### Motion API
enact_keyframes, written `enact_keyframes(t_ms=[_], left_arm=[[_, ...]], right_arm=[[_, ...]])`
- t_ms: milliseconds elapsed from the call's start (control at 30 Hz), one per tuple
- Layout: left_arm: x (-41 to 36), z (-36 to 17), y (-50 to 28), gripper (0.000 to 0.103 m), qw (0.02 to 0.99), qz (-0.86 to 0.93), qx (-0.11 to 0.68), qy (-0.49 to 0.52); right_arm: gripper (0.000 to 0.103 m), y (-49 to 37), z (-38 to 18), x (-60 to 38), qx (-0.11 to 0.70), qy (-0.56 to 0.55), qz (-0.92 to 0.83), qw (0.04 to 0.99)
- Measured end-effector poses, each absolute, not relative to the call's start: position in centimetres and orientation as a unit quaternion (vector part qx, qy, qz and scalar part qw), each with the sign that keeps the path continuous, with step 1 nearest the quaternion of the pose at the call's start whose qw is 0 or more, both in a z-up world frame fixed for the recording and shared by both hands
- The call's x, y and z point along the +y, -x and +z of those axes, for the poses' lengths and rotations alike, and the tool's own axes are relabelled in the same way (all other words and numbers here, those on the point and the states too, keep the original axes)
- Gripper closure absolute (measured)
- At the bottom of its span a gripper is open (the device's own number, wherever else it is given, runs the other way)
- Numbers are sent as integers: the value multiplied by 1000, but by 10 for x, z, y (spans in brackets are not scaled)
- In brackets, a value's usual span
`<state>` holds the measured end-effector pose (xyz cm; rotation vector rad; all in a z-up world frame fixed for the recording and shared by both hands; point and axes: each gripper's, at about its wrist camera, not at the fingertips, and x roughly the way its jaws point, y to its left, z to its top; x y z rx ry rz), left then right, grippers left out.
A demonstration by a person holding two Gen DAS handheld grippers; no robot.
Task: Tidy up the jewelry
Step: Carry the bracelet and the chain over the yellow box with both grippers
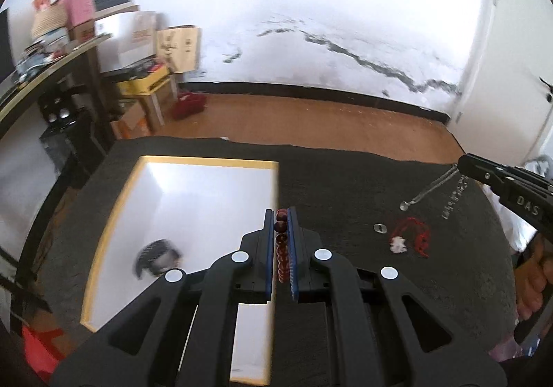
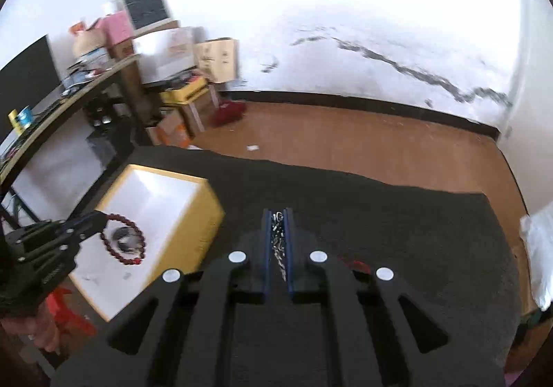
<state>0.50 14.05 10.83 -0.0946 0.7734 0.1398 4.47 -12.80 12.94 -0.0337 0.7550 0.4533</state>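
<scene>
My left gripper is shut on a dark red bead bracelet and holds it at the right edge of the yellow box. In the right wrist view the left gripper dangles the bracelet over the box's white inside. A dark item lies in the box. My right gripper is shut on a silver chain; in the left wrist view the right gripper holds the chain hanging above the dark mat.
On the mat to the right lie a red cord bracelet, a white charm, a silver ring and another silver chain. A cluttered desk and boxes stand at the left. Brown floor lies beyond the mat.
</scene>
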Motion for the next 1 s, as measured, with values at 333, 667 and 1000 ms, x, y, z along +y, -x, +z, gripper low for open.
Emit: enact_keyframes(t_ms=[333, 667, 1000], left_arm=[[250, 103, 42, 96, 911, 150, 374, 85], [304, 77, 62, 96, 896, 183, 392, 99], [305, 35, 42, 96, 879, 173, 433, 97]], right_arm=[[96, -8, 151, 7, 350, 44, 318, 880], [96, 13, 135, 95, 359, 75, 369, 854], [96, 7, 105, 111, 385, 84, 365, 844]])
